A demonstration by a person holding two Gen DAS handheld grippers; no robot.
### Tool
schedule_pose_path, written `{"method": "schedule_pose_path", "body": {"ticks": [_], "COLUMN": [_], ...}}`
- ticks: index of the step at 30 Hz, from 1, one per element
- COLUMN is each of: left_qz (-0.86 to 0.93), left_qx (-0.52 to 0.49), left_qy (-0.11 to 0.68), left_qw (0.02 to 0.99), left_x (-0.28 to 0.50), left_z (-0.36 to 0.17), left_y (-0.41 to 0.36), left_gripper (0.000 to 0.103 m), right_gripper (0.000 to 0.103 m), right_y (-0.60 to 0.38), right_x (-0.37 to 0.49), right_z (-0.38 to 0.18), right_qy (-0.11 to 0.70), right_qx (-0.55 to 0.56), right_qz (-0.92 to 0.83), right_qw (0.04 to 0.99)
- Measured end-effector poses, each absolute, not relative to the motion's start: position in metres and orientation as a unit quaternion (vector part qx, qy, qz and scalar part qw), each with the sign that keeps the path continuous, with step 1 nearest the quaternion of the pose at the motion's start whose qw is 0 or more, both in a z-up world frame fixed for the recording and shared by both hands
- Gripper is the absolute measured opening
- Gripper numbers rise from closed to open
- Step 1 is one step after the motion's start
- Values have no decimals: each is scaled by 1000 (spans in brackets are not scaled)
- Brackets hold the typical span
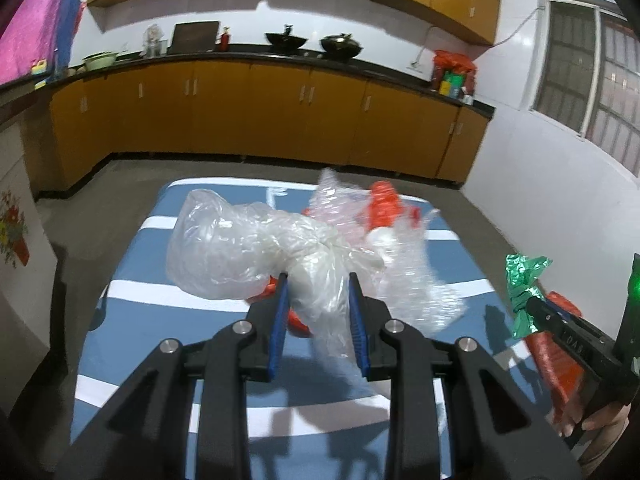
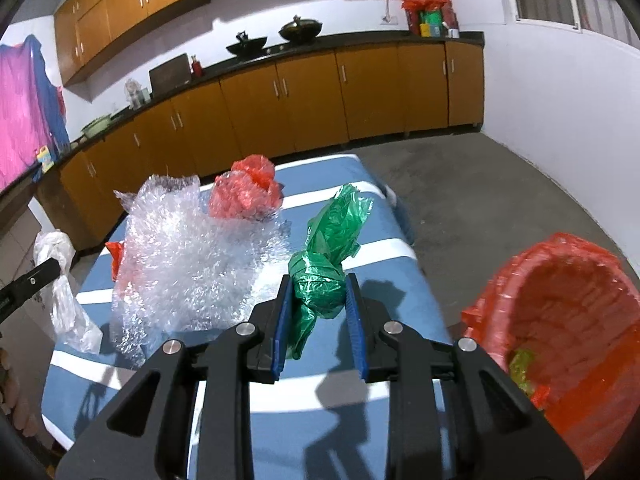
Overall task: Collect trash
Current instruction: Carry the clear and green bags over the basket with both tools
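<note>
Green plastic bag (image 2: 320, 276): frame centre, pinched in the right gripper (image 2: 318, 304) jaws, above the blue-and-white striped worktop (image 2: 400, 280). Clear plastic bag (image 1: 256, 252): pinched in the left gripper (image 1: 318, 312) jaws, frame centre. Bubble wrap (image 2: 188, 256): left of centre on the worktop. Crumpled red bag (image 2: 248, 192): behind it. Red-lined bin (image 2: 560, 320): lower right, beside the worktop, a green scrap inside. Wooden cabinets (image 2: 312, 96): background.

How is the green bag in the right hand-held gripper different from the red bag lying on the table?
The green plastic bag is knotted, held off the table by the right hand-held gripper; the red plastic bag lies loosely crumpled on the striped table, beside the bubble wrap. Both are thin, crinkled plastic.
</note>
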State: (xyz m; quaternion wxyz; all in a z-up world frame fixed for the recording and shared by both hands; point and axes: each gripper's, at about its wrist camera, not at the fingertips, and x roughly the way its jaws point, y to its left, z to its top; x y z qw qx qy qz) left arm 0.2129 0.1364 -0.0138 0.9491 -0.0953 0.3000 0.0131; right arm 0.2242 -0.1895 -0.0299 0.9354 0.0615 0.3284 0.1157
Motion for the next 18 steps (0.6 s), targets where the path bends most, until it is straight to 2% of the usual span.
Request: {"method": "schedule_pose_path", "body": {"ticks": [18], "left_qz": [-129], "left_qx": [-68], "left_qy": [289], "left_qw": [946], "left_x": [201], "left_z": [4], "left_y": [20], "left_gripper": [28], "right_gripper": [27], "right_y": [-276], "right_x": [148], "right_z": [3], "right_qy": [269], "right_qx": [86], "right_qz": [26], "right_qw": [959]}}
